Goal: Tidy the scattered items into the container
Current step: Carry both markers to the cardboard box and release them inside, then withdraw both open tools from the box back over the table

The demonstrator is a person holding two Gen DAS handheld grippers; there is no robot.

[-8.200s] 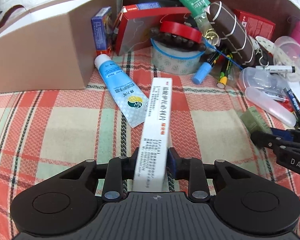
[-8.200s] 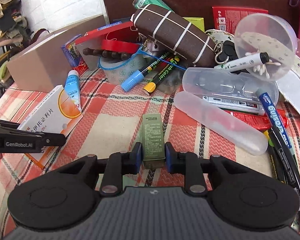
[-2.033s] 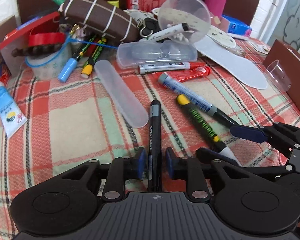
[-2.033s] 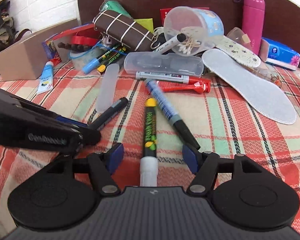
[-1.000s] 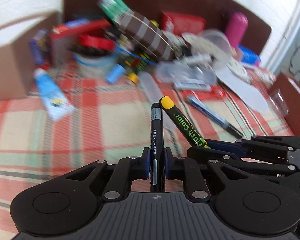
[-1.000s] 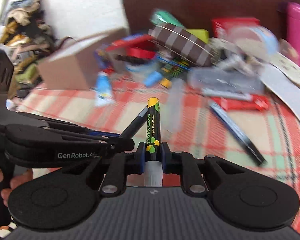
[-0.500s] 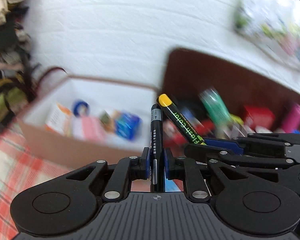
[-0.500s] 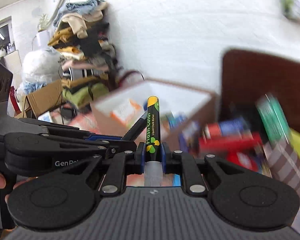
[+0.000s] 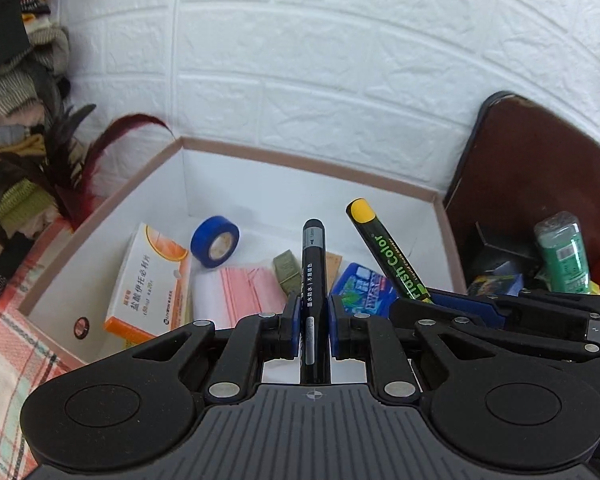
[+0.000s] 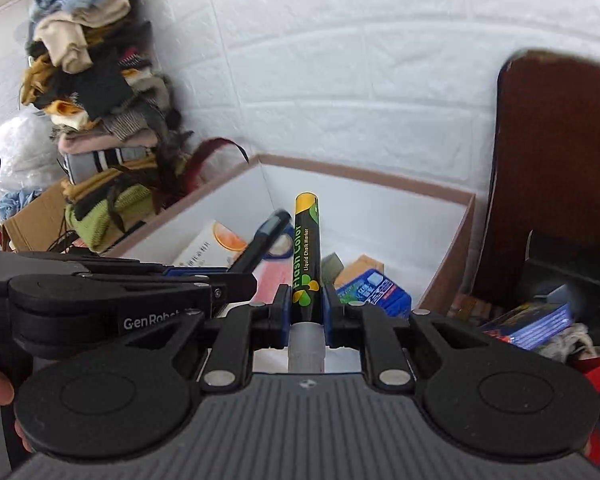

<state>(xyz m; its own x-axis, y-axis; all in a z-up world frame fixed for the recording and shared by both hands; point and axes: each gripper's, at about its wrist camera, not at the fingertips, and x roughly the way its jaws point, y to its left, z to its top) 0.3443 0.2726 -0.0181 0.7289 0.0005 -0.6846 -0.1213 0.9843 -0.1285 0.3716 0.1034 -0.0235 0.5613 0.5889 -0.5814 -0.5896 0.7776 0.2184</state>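
Hovering both claws side by side over open box (image 9: 112, 204), each with marker, probably so both drop in one go. Left claw (image 9: 311, 322) clamped on black marker (image 9: 313, 264), held near tail end, cap pointing into box. Right claw (image 10: 306, 312) pinching chalk marker (image 10: 306, 248) – black body, yellow cap, green lettering, clear end toward camera. Box already holds blue tape roll (image 9: 215, 241), orange-white medicine carton (image 9: 150, 276), pink zip bag (image 9: 236, 286).
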